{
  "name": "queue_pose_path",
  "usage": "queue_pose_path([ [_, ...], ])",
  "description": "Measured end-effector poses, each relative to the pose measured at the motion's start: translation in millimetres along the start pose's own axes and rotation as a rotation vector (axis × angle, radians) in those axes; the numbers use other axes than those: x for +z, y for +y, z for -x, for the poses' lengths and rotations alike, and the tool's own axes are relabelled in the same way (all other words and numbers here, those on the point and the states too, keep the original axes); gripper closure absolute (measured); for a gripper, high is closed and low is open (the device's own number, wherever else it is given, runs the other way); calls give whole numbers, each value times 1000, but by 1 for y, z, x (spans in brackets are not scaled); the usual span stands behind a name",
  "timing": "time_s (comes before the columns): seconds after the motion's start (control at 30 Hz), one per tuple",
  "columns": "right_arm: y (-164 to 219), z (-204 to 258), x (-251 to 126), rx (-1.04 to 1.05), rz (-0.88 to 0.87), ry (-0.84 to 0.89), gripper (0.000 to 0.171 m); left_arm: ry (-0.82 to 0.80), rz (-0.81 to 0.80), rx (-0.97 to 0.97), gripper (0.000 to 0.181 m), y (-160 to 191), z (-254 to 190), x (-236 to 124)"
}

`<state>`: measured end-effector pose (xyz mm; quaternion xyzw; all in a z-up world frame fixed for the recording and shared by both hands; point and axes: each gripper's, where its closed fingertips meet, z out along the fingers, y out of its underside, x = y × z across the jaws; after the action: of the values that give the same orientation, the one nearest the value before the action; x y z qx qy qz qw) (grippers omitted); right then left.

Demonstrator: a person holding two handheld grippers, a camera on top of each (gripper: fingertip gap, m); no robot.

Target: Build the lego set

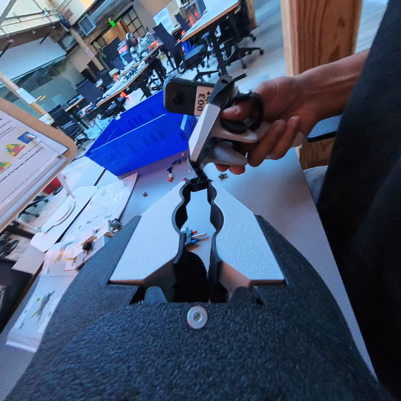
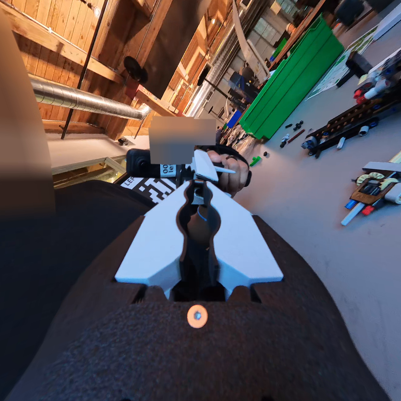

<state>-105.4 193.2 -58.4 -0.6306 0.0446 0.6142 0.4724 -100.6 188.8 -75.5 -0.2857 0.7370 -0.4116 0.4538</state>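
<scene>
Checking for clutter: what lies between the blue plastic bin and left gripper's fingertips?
A few small loose lego pieces on the grey tabletop; left wrist view shows it.

Both hand-held grippers (image 1: pixel 199 184) (image 2: pixel 198 193) clamped, tips together

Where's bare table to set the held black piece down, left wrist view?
Bare table lies right of the left gripper, out to the edge near the person's dark clothing. Crowded: small loose pieces before the blue bin; instruction sheets cover the left side.
</scene>
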Motion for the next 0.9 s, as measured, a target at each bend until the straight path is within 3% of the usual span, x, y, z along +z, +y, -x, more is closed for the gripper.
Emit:
queue_pose_path([
  [0.47,-3,-19,-3,-103,-90,189,164,-97,100,-9,168,10,12,9],
  [0.7,-6,-32,-7,-227,-94,378,165,-175,267,97,168,27,18,16],
  [0.9,-10,-33,-8,-313,-97,476,165,-194,256,137,172,23,18,19],
])
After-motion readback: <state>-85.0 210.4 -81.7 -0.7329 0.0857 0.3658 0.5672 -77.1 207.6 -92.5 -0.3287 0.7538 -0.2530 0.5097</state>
